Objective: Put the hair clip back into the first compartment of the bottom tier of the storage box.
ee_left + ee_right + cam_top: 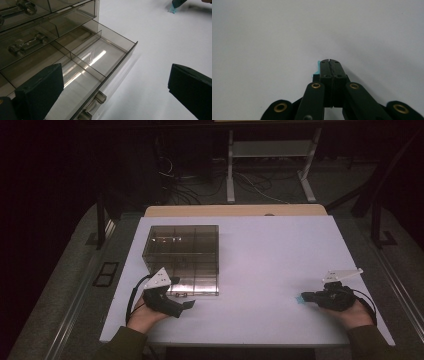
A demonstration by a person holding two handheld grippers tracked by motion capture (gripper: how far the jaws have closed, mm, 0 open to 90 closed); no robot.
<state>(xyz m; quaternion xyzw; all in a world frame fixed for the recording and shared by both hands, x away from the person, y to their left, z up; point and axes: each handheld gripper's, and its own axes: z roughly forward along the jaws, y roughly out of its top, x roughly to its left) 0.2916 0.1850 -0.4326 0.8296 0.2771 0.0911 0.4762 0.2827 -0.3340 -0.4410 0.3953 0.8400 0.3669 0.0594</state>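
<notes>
The right hand-held gripper point(306, 297) has its jaws pressed together on a small, thin turquoise piece point(318, 70) low over the white bench point(270, 255), well to the right of the smoky transparent plastic drawer box point(184, 257). The left hand-held gripper point(186, 304) waits spread wide just in front of the box, beside its pulled-out bottom drawer point(100, 57). The pick looks done, so next comes a lift and a carry over bare bench to that drawer, clearing its raised front wall and dividers.
</notes>
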